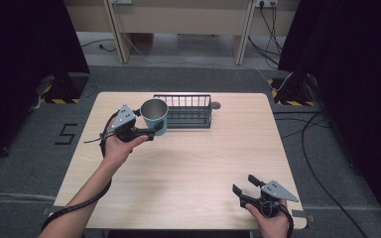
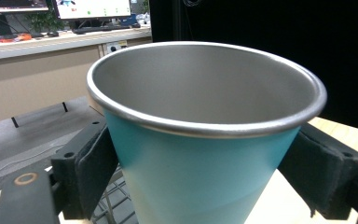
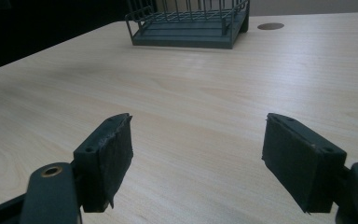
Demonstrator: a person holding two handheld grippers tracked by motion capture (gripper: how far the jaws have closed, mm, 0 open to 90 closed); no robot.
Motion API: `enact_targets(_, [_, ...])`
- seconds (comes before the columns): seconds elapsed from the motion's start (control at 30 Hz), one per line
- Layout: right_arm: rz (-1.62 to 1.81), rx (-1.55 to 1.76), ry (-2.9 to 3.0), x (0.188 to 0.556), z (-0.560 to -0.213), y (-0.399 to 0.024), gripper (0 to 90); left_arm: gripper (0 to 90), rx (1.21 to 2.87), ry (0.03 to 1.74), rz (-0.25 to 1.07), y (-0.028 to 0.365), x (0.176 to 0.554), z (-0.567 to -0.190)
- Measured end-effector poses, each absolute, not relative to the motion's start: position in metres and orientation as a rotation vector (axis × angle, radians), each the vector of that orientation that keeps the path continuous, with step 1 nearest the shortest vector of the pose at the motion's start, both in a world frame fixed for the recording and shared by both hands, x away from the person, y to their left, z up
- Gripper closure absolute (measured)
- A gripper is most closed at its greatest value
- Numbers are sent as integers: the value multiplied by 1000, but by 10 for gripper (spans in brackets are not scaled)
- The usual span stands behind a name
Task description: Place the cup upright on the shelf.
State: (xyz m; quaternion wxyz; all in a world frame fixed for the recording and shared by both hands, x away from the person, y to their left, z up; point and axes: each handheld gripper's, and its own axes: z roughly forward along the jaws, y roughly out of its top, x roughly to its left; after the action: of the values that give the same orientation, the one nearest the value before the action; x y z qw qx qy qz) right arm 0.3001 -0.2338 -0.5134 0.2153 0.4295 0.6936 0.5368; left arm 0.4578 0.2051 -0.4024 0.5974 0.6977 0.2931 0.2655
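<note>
A pale wooden desk is set on grey carpet, with dark curtains at both sides and a light cabinet along the far wall. At the left, the left tool is held above the desk by the person's left hand, and its jaws are closed on the teal cup, a metal-rimmed cup kept upright and lifted just beside the left end of the wire rack. In the left gripper view the pads are seen pressed against the cup's tapered wall below the rim, one at each side. A slip is judged the main risk: the wall narrows downward and looks smooth, so the cup could slide down through the pads if the squeeze is relaxed or the tool is tilted. If the cup is meant for the rack, its base or side could be knocked against the near rail, since the two are very close, and the light rack could be pushed across the desk. A cup set on the wires could also be left leaning and tip over. At the right, the right tool is held low near the desk's near right corner, well apart from the cup, with its jaws spread wide and nothing between them; the rack is seen far ahead of it, so little trouble is expected from that side.
</note>
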Motion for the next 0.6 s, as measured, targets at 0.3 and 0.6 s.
enact_targets(0.3, [1486,1179,1924,300,-513,-234,250,149,1601,702,626,198,467,-402])
enact_targets(0.6, [1483,1181,1927,301,-513,-235,251,149,1611,716,634,197,477,-401])
